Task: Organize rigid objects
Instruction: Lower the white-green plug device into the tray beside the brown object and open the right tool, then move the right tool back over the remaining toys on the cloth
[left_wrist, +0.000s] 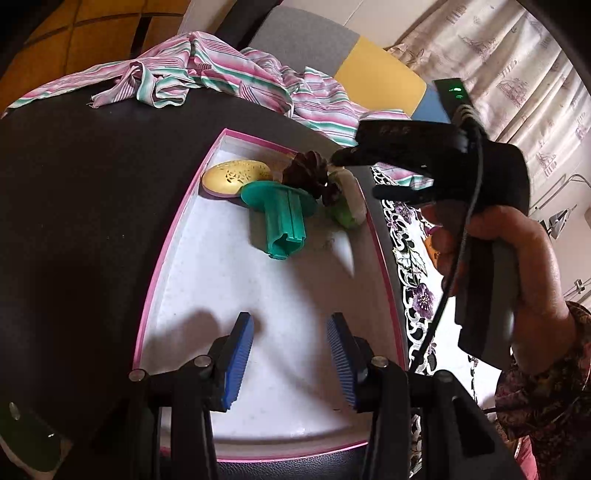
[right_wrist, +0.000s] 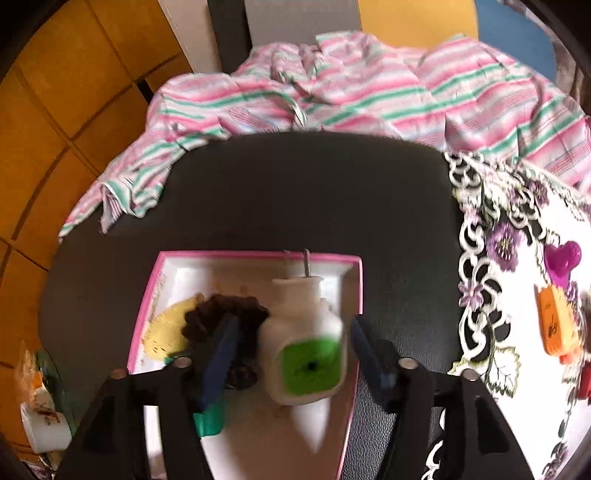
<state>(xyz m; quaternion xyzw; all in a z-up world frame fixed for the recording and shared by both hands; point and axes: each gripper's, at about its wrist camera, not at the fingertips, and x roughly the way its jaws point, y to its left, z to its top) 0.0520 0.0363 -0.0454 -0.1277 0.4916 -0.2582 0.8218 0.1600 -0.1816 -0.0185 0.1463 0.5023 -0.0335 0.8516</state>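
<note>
The white plug-in device with a green face lies in the pink-rimmed tray against the dark hair claw, near the teal plastic piece. The right hand-held gripper straddles it, jaws apart, pads clear; the left hand-held gripper hangs open and empty. Lifting away carelessly could snag the claw and scatter the tray's contents

The left wrist camera looks steeply down from close above the near end of the pink-rimmed white tray. The right wrist camera looks down close over its far end, and both views share that tray.
</note>
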